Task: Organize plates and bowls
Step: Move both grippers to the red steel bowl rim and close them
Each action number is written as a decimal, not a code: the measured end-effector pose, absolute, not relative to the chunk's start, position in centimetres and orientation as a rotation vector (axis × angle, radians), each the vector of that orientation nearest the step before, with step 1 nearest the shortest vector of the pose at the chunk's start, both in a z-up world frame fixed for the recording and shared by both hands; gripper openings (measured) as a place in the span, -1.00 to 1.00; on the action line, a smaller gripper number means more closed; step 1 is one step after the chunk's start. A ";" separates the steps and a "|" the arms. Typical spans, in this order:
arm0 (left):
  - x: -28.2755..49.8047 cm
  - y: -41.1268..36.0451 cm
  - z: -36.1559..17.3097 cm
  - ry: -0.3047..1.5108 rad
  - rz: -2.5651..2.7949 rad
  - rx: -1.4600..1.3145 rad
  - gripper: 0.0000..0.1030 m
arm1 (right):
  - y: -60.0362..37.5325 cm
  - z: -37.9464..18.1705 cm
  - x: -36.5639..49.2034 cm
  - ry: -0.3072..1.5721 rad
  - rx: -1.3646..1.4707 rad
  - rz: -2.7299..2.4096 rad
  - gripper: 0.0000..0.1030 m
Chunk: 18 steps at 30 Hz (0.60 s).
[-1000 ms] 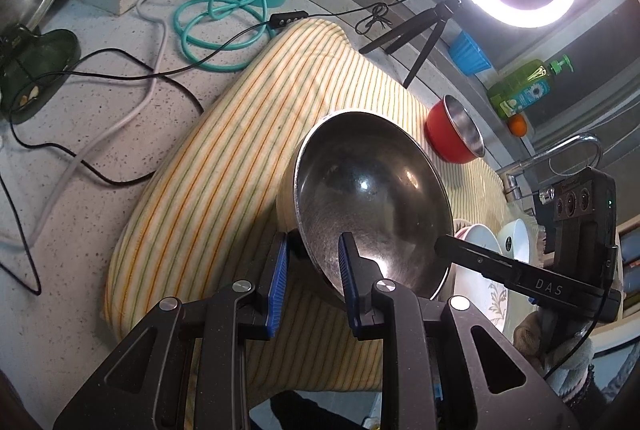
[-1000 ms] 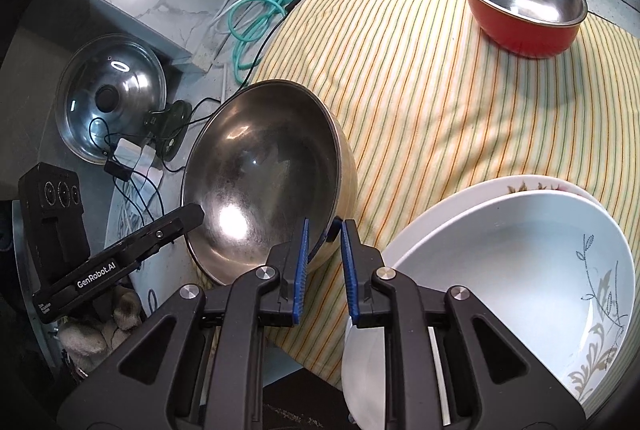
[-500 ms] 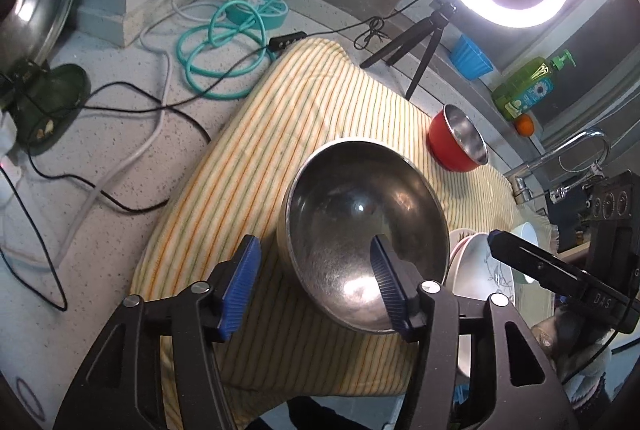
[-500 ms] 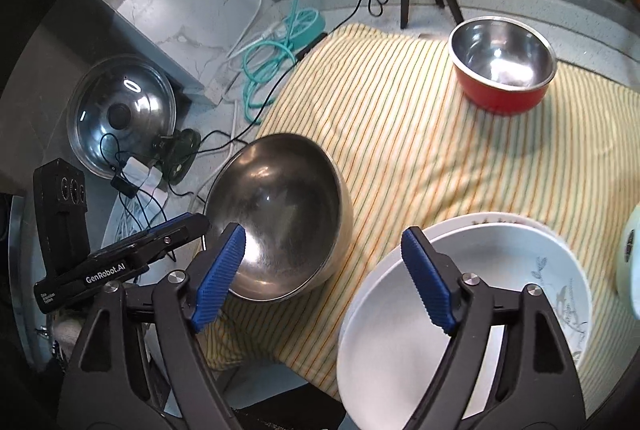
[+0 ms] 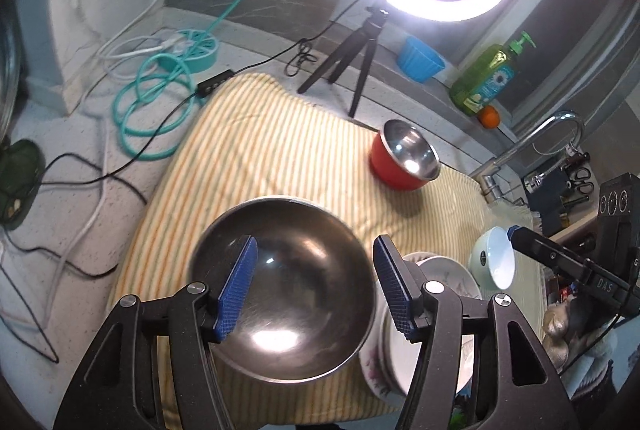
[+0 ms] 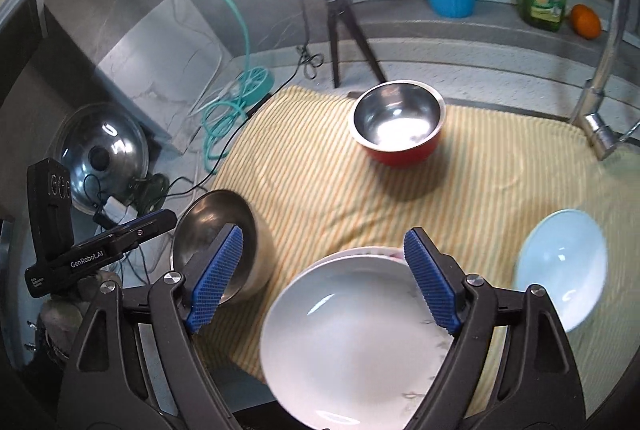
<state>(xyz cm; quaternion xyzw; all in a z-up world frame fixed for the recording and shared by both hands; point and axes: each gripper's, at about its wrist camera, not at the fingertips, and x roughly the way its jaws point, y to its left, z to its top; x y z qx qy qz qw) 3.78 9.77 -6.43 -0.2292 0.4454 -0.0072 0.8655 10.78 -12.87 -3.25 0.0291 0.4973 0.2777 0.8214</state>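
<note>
Both grippers hang above a yellow striped cloth on the speckled counter. Left gripper: jaws apart and opening, nothing between the blue pads; the large steel bowl sits upright on the cloth directly beneath, untouched. Right gripper: jaws wide and opening, empty; below it a stack of white plates with a floral print lies at the cloth's near edge, just right of the steel bowl. A pale white bowl rests further right on the cloth. A red bowl with steel lining stands well apart at the cloth's far side, near the ring light's tripod.
</note>
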 end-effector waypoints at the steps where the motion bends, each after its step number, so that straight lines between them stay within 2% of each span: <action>1: 4.2 9.4 -6.2 0.930 -0.026 -0.469 0.16 | -13.5 -3.0 11.0 1.051 0.067 0.579 0.66; 8: 7.9 6.9 -5.4 0.918 -0.094 -0.435 0.16 | -17.4 -2.5 14.0 1.023 0.095 0.497 0.66; 18: 14.2 4.8 -6.6 0.959 -0.150 -0.465 0.11 | -19.0 -4.5 19.0 1.080 0.180 0.501 0.61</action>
